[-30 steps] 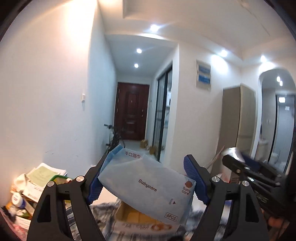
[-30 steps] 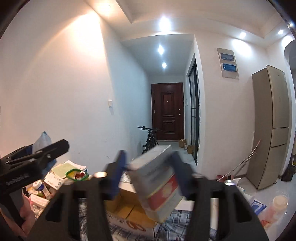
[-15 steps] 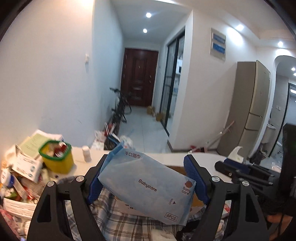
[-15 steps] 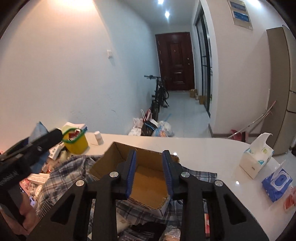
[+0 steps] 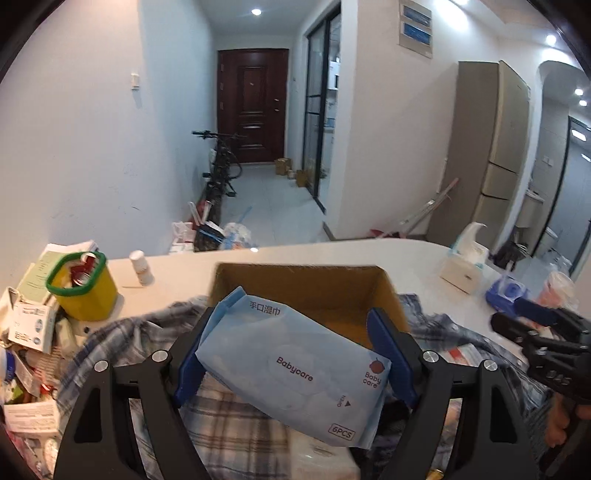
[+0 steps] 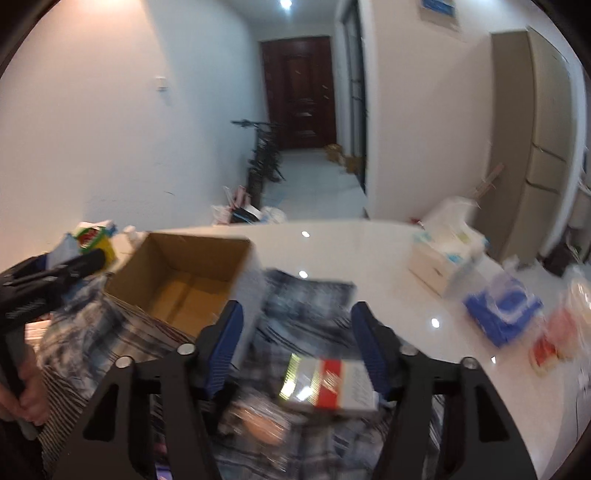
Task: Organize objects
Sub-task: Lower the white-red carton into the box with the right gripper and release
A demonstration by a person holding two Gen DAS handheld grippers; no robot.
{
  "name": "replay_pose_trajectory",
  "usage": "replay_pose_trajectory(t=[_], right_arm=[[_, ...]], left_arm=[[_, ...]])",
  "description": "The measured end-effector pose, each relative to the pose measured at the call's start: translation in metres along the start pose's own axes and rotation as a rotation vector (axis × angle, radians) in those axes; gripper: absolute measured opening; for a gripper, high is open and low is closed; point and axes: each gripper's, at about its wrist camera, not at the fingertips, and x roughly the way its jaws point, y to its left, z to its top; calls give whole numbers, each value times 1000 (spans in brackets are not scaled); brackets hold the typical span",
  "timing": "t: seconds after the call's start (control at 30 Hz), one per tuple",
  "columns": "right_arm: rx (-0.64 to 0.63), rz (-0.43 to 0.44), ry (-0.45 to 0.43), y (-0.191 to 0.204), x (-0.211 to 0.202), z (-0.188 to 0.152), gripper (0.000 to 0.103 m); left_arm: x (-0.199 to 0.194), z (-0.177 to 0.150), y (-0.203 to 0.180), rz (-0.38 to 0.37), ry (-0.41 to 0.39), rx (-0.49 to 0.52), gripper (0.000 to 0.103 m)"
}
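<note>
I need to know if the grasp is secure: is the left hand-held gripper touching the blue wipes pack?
Touching. The left wrist view shows the left hand-held gripper with both blue pads pressed against the ends of the wipes pack.

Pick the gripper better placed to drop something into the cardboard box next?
Left. The left gripper holds the wipes pack just before the open cardboard box; the right gripper is open, holding nothing.

Ceiling spotlights (image 5: 256, 12) light both fisheye views evenly; the right view is motion-blurred.
</note>
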Motion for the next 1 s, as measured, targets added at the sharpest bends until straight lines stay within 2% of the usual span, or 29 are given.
replay_pose_trajectory(t=[0.07, 0.13, 0.2, 0.3, 0.43, 0.53, 0.7, 0.83, 0.9, 1.0], right_arm=[[33, 3, 65, -14, 11, -13, 62], [77, 4, 113, -25, 23, -25, 67], [94, -8, 142, -27, 31, -32, 83], [37, 0, 186, -17, 46, -37, 88], [-3, -64, 210, -11, 60, -43, 93], [13, -111, 231, -12, 63, -49, 94], [51, -120, 256, -20, 76, -55, 97], [85, -98, 287, -29, 85, -55, 97], [117, -67, 302, -34, 87, -56, 88], [151, -38, 272, -41, 79, -54, 87]], left_arm=[[-2, -7, -15, -27, 9, 10, 82], [-6, -15, -37, -36, 13, 34, 82], [-6, -19, -53, -30, 15, 58, 82], [-4, -23, -69, -19, 22, 77, 82], [-3, -24, -69, -27, 25, 66, 82], [-4, -25, -65, -34, 31, 53, 82], [-2, -25, -61, -36, 46, 66, 82], [-1, -22, -54, -29, 35, 51, 82], [0, -22, -47, -32, 32, 30, 82], [1, -22, -36, -16, 31, 13, 82]])
